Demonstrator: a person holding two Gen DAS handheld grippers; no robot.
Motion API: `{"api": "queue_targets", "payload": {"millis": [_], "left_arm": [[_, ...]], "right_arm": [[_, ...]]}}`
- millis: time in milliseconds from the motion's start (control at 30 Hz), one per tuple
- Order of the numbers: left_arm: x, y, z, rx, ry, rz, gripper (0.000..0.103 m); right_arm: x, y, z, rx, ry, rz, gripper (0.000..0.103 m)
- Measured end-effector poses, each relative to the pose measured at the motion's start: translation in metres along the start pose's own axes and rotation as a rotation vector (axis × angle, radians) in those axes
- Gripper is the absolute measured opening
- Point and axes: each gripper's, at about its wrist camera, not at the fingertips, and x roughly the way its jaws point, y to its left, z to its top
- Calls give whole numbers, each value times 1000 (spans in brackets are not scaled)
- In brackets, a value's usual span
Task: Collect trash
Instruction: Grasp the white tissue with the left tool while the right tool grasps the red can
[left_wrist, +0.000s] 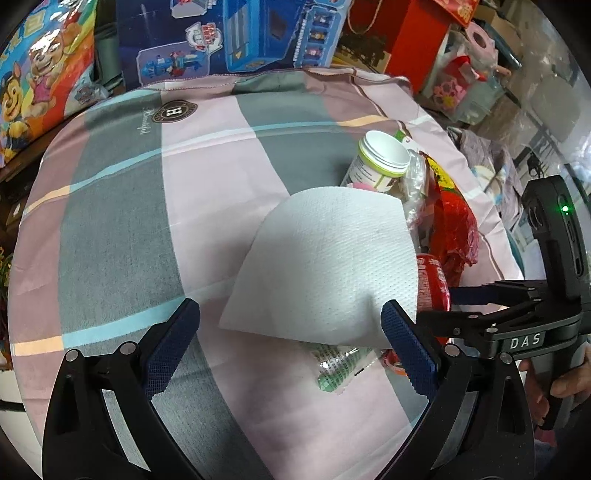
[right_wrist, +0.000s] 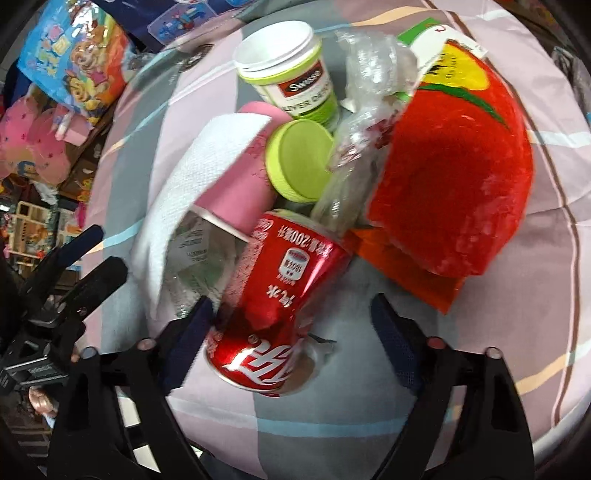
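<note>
Trash sits heaped near the tabletop's (left_wrist: 122, 206) right edge, nothing bagged yet. The right gripper (right_wrist: 291, 325) straddles the can (right_wrist: 273, 295), not clamped; the left gripper (left_wrist: 291, 325) gapes empty by the tissue (left_wrist: 325, 258).

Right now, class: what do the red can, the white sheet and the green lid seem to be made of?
Red can: likely thin metal, glossy printed, dented side. White sheet: paper towel, matte, with a dotted embossed texture. Green lid: probably plastic, smooth, dull, with a ribbed rim.
</note>
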Motion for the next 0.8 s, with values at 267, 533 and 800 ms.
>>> {"api": "queue_targets", "payload": {"millis": [267,533,800], "left_arm": [[18,-12,9,50,30,-15,99],[51,-6,20,60,83,4,98],[39,-22,15,81,39,-32,27]], "right_arm": [[-19,-6,-6,-30,-41,-29,49],[-21,-21,-12,-2,-36,-18,48],[-19,-19,-11,-6,-26,-23,50]]}}
